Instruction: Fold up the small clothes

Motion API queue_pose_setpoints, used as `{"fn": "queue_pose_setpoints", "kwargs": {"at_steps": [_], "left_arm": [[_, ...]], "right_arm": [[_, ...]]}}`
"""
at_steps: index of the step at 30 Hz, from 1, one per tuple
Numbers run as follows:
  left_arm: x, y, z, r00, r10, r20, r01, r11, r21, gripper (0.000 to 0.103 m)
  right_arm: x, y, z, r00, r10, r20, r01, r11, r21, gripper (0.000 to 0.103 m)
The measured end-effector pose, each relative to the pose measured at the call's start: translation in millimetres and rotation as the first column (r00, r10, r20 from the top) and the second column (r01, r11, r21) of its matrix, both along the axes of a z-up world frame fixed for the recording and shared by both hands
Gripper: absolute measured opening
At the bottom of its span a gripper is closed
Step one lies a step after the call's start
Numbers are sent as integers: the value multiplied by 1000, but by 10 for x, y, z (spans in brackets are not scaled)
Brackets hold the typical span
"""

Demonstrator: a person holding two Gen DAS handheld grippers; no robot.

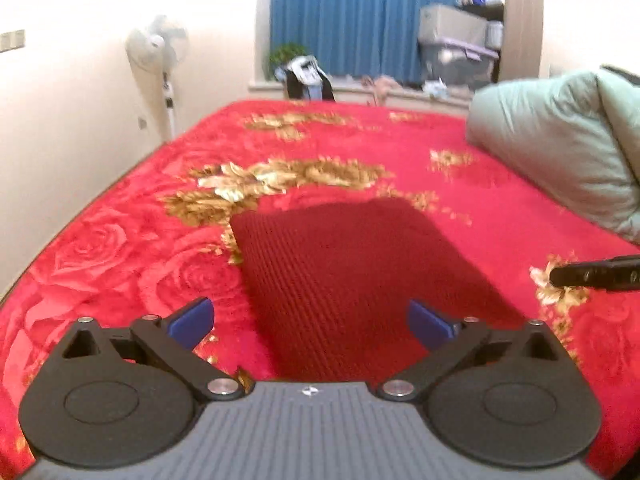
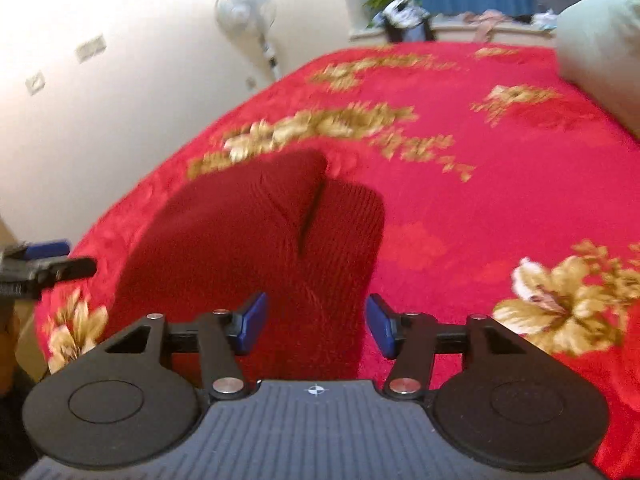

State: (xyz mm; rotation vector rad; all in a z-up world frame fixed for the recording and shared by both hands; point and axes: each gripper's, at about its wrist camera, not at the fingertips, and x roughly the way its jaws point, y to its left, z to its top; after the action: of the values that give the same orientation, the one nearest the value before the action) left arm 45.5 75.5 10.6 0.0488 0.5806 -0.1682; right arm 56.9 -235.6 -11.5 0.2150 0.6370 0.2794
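A dark red ribbed knit garment [image 1: 344, 276] lies folded on the red flowered blanket [image 1: 120, 248]. My left gripper [image 1: 310, 322] is open, its blue pads wide apart just above the garment's near edge. In the right wrist view the garment [image 2: 248, 240] shows a fold seam down its middle. My right gripper [image 2: 316, 326] is open over the garment's near right part and holds nothing. The right gripper's tip [image 1: 592, 274] shows at the right edge of the left wrist view. The left gripper [image 2: 44, 266] shows at the left edge of the right wrist view.
A pale green duvet [image 1: 568, 140] is heaped at the right of the bed. A standing fan [image 1: 160, 60] is by the left wall. Blue curtains [image 1: 368, 16], a bag [image 1: 308, 80] and storage boxes [image 1: 456, 48] stand beyond the bed's far end.
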Motion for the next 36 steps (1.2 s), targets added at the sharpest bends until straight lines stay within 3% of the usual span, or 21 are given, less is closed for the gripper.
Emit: {"fn": "queue_pose_setpoints", "kwargs": {"at_steps": [6,12,19,24,36], "left_arm": [[-729,-134,180,993,95,65,-93,995,-37,103],[-1367,-282,61,987,119,110,-113,992,-54,103],[-1195,-389,-187,980,195,-30,-196,979,-48,103],[-1043,-436,-272,971,229,-75,-231,973,-17,103],[-961,-492,-323,971,221,-87,-224,975,-14,103]], "right_arm": [[-711,165,285,981,-119,154,129,990,-53,73],[-1185,392,58,984,-123,127,133,988,-78,75],[-1079,622,-154,988,-80,134,101,982,-160,75],[-914,672,-233,993,-79,93,91,987,-133,75],[-901,849,-274,998,-10,67,22,986,-168,75]]}}
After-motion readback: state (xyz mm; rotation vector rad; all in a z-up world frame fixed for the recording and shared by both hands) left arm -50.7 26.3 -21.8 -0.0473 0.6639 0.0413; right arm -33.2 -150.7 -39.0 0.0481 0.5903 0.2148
